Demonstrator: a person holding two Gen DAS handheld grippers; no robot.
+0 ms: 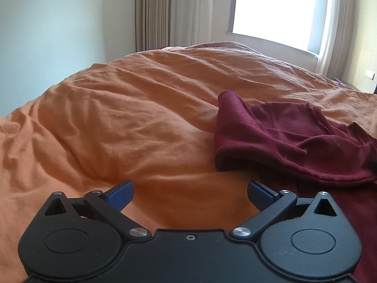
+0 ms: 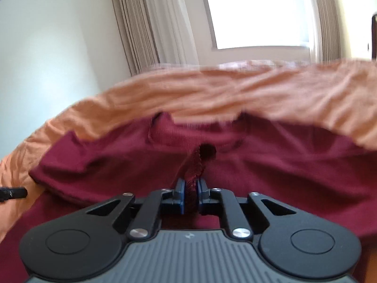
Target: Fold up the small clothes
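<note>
Soft, light maroon knit garment (image 2: 271, 165) on orange duvet (image 1: 132, 108); limp, likely sags. Right tool (image 2: 191, 187) clenched on bunched fold. Left tool (image 1: 190, 193) released; best hold: hemmed edge.

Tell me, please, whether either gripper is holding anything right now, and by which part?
The right gripper is shut on a bunched fold of the maroon garment, pinched upright between its pads. The left gripper is open and holds nothing.

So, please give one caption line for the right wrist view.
Right gripper pinches a fold of the maroon garment on an orange bedsheet.
</note>
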